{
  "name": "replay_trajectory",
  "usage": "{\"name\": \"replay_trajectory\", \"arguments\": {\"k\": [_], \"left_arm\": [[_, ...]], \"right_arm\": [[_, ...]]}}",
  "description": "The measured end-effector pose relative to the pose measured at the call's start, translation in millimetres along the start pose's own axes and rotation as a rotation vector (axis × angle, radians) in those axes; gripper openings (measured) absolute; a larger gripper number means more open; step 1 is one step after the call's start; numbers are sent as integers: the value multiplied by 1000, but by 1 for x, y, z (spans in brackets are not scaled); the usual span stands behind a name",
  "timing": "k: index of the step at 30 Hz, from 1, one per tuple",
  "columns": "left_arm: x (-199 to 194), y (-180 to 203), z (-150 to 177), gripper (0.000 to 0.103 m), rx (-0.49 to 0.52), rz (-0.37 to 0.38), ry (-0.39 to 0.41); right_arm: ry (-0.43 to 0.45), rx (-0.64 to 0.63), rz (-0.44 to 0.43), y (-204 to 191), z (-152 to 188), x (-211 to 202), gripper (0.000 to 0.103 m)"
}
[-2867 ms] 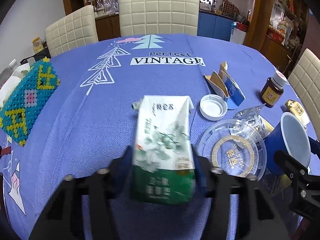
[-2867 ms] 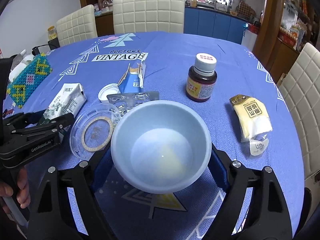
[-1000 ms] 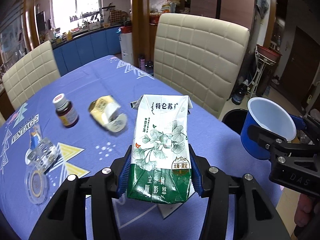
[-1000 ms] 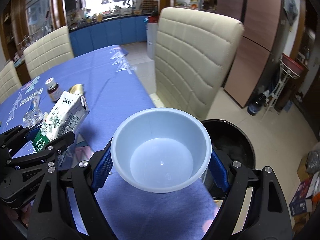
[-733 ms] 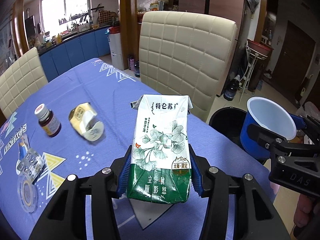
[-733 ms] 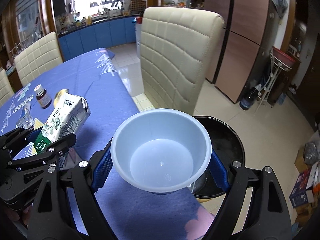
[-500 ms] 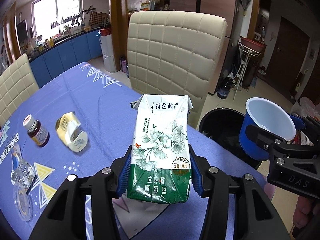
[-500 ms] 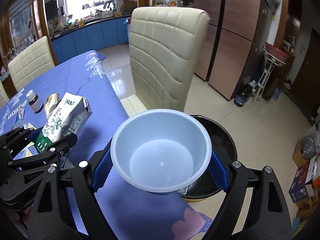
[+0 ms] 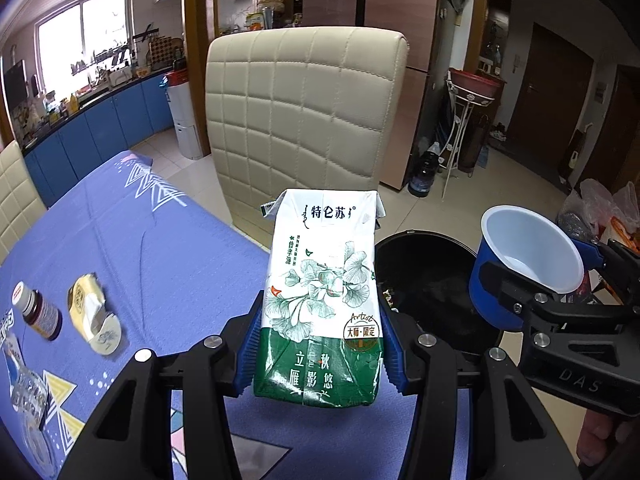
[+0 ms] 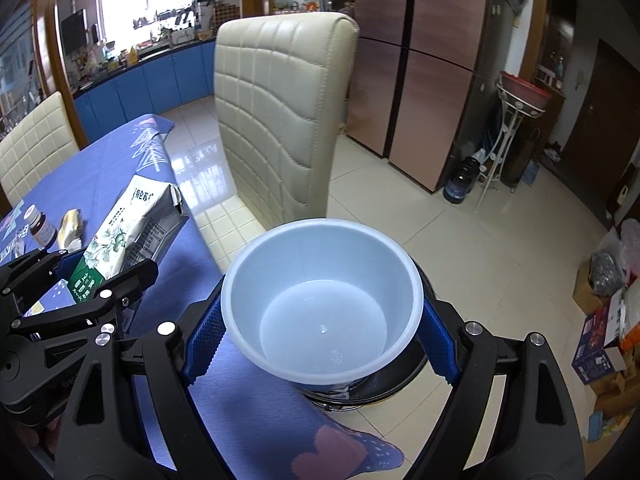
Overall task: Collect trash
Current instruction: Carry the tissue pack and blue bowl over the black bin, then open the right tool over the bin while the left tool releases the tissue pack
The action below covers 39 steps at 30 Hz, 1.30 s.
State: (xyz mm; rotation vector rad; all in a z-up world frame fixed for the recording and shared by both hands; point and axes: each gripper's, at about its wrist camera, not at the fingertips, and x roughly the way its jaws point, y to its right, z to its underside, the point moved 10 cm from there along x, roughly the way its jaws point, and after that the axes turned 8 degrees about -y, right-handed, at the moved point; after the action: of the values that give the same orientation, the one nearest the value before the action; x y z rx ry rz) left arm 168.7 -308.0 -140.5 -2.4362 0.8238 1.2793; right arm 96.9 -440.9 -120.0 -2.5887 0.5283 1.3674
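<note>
Gripping a glossy milk carton (image 9: 320, 292) in our left tongs (image 9: 318, 356), our right tongs (image 10: 320, 336) clasp a round plastic cup (image 10: 322, 300), half hiding the black bin (image 10: 360, 390).

Both tongs have swung away from the table (image 9: 132, 248) middle toward its edge by the cream chair (image 9: 304, 120). The carton (image 9: 322, 296) in the left tongs (image 9: 320, 344) now overlaps the black bin (image 9: 432, 280), newly in view. The bowl (image 10: 322, 300) in the right tongs (image 10: 320, 344) now covers most of that bin. Bottle (image 9: 38, 312) and yellow packet (image 9: 90, 312) have slid left in view.
</note>
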Motion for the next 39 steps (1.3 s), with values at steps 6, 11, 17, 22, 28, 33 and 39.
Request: {"name": "replay_trajectory", "arguments": {"k": [6,11,17,22,28,33,39], "left_arm": [[12,12,-9,49,28,14,-6],[18,18,-15,49,43,24,-6],[28,23,-21,49,46,31,-10],[36,26,-24,49,47,38,-15],[43,35,-24,49,57,50,-27],[47,41,-20,49,79,59,-37],[47,51,-22,49,97,78,-38]], "right_arm": [[5,39,16,20,-6,4,83],[9,50,33,30,-13,12,83],[11,69,47,41,-21,18,83],[2,84,57,50,-23,25,84],[-18,109,66,60,-19,33,85],[-11,162,54,71,-16,32,93],[-8,161,72,75,-12,28,93]]}}
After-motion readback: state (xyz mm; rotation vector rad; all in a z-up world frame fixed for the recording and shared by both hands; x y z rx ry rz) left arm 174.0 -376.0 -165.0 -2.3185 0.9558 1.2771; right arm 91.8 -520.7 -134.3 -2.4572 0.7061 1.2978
